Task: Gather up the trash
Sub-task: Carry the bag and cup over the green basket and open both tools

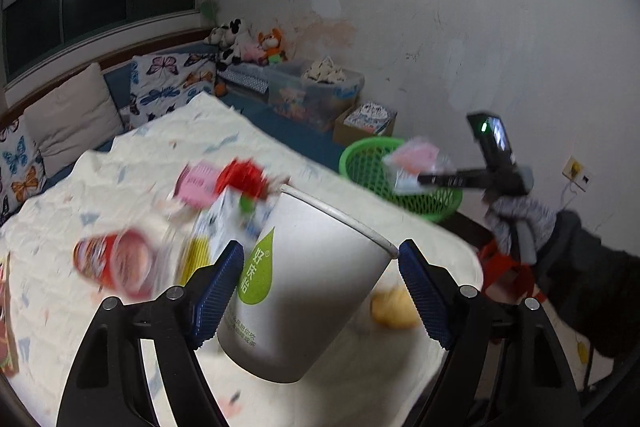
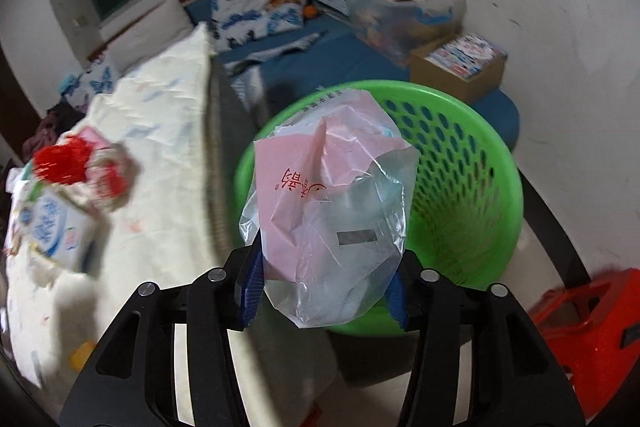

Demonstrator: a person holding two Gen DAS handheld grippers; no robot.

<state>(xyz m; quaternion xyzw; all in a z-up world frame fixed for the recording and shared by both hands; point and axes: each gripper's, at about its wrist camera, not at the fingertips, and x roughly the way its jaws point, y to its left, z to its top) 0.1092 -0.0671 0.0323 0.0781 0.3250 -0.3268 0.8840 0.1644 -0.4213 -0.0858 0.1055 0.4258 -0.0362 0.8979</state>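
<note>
My left gripper is shut on a white paper cup with a green drop logo, held tilted above the cream-covered table. My right gripper is shut on a crumpled pink-and-clear plastic bag, held in front of and above the green perforated basket. In the left wrist view the right gripper with the bag is over the basket. More trash lies on the table: a red cup, a white carton, a pink packet and red wrappers.
A yellow lump lies on the table near its right edge. A red plastic stool stands right of the basket. A cardboard box and a clear storage bin sit on the blue bed behind, with pillows and plush toys.
</note>
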